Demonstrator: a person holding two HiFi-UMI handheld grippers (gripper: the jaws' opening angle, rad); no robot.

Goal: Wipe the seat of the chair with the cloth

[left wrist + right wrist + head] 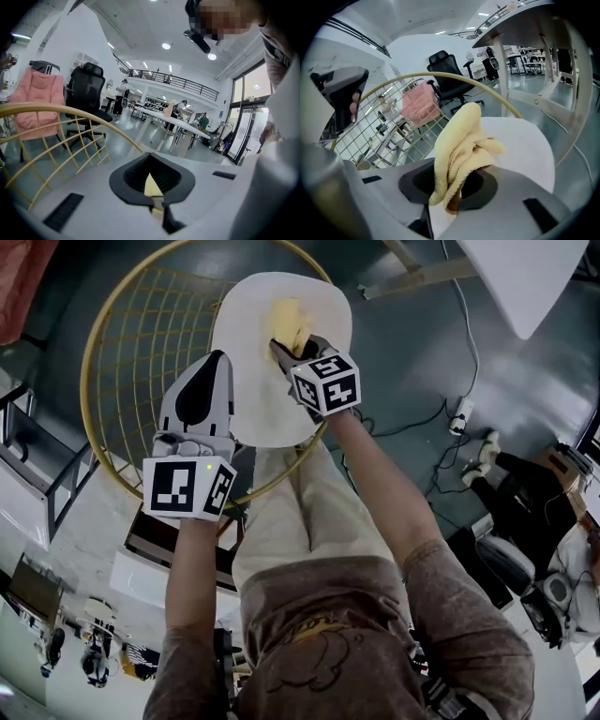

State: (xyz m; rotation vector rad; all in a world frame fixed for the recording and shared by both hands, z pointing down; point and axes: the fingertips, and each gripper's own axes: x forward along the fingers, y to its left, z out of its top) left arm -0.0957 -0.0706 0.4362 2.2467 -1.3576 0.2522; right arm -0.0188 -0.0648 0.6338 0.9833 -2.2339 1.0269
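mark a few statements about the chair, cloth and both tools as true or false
1. The right tool grips a yellow cloth. True.
2. The cloth lies on the floor. False: it rests on the white seat.
3. The chair back is a gold wire grid. True.
4. The left tool also grips the cloth. False: it is apart from the cloth, over the seat's left side.
5. The seat is black. False: it is white.
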